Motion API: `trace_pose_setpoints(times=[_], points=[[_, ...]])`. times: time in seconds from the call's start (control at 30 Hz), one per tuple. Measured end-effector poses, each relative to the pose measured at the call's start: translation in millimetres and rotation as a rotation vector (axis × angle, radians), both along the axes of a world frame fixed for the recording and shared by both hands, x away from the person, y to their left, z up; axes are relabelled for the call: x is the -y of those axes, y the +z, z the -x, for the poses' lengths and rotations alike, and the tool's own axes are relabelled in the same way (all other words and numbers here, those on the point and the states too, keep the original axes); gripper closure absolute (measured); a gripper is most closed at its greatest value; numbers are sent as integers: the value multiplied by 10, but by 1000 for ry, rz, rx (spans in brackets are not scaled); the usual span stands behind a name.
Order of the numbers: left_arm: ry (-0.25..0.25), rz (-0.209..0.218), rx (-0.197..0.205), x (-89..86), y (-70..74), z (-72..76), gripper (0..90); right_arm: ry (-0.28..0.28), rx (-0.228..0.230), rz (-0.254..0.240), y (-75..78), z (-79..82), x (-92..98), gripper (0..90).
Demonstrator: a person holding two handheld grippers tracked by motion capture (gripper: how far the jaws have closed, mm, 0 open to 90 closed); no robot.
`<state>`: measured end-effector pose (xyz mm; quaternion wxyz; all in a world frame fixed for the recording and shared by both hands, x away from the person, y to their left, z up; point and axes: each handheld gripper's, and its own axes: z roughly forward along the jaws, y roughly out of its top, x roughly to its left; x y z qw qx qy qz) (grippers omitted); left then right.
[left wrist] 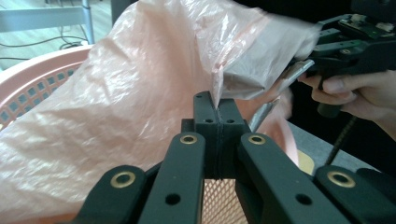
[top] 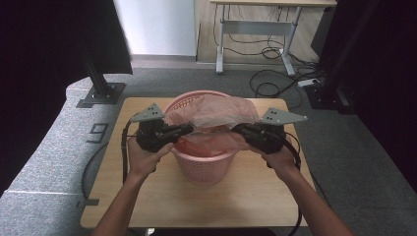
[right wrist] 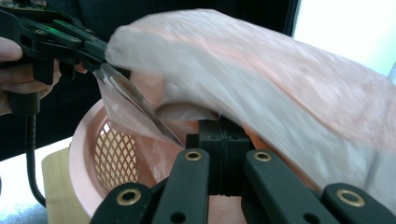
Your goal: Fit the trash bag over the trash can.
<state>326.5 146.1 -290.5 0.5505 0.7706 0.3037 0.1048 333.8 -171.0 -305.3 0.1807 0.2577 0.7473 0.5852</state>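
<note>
Thin crinkled translucent pink plastic bag (top: 216, 115); pink plastic lattice basket (top: 204, 164); matt wood-grain table (top: 196, 196).

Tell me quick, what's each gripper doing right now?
Left gripper: closed, pinching the bag.
Right gripper: closed on the bag's edge.

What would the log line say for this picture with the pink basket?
left gripper: shut on plastic bag | right gripper: shut on plastic bag | bag held open over pink basket | basket on table
</note>
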Motion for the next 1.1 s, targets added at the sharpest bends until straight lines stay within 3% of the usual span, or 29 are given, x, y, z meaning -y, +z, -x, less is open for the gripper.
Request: trace_pose_setpoints(times=[0.1, 0.23, 0.5, 0.7, 0.87, 1.0, 1.03, 1.07, 1.1], points=[[2, -10, 6, 32, 12, 2, 897, 20, -1, 12, -2, 17, 35, 868], [4, -20, 3, 62, 12, -3, 898, 5, 20, 10, 13, 116, 129, 675], [4, -20, -12, 96, -6, -26, 898, 12, 65, -2, 84, 301, 279, 631], [1, -21, -14, 140, 5, -44, 898, 64, 78, 19, 142, 351, 142, 600], [-1, -14, -16, 133, 21, -51, 898, 37, 62, 47, 97, 208, -33, 547], [1, -17, -14, 114, 30, -55, 898, 32, 56, 40, 53, 104, -161, 591], [3, -17, -14, 105, 31, -55, 897, 21, 65, 74, 52, 81, -218, 736], [5, -15, -13, 90, 30, -53, 897, 21, 65, 74, 52, 81, -218, 736], [7, -13, -10, 70, 30, -52, 898, 15, 63, 101, 69, 66, -237, 847]])
